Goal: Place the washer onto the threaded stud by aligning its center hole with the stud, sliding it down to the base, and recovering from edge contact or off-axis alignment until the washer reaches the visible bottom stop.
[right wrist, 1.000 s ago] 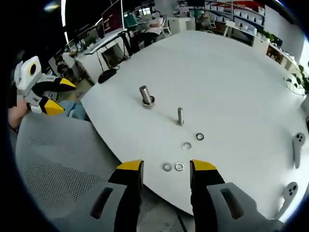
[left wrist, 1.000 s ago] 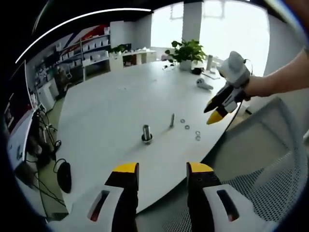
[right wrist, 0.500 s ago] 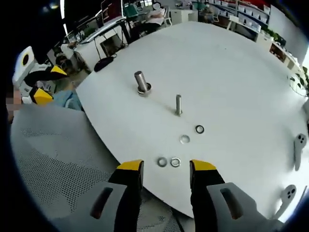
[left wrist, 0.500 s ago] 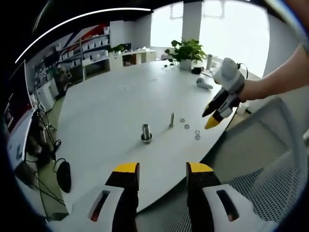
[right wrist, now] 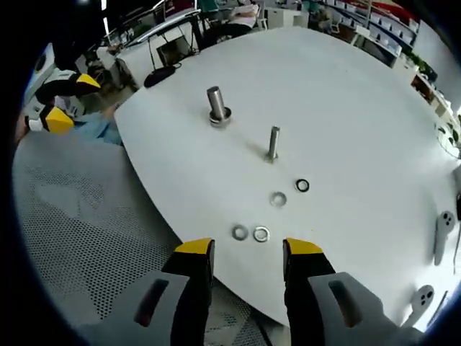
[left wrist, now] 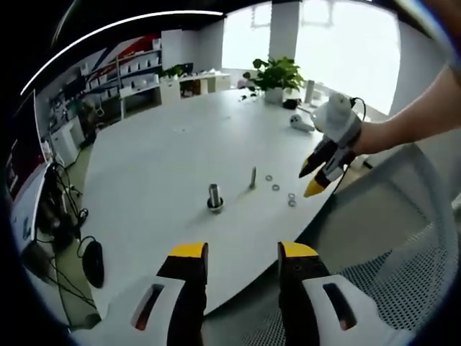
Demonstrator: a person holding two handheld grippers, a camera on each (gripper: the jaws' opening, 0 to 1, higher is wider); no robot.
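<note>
Right gripper view first: the right gripper (right wrist: 248,252) hangs over the near edge of the white round table (right wrist: 360,115), jaws spread wide with nothing between them, a grey mesh chair back (right wrist: 79,238) just under and beside it. Right past the yellow tips, close to that near edge, two washers sit side by side, a duller one (right wrist: 240,232) and a shinier one (right wrist: 261,233), near each other, though I can't tell if they touch. A bit further in there's a flat silver washer (right wrist: 278,199), then a dark ring washer (right wrist: 302,186) beside it. Beyond those stands the thin threaded stud (right wrist: 273,143), upright, bare, no washer on it. Further still is a thicker stud (right wrist: 217,105) with a collar at its base, also upright. At the table's right edge lie two white controllers (right wrist: 441,234). The left gripper (right wrist: 61,101) shows off past the table's edge, over the chair side. In the left gripper view, the left gripper (left wrist: 234,252) is held off the table edge, jaws wide apart and empty too, and the right gripper (left wrist: 315,180) hovers near the washers with a hand (left wrist: 367,133) behind it. A potted plant (left wrist: 275,76) sits at the far edge.
</note>
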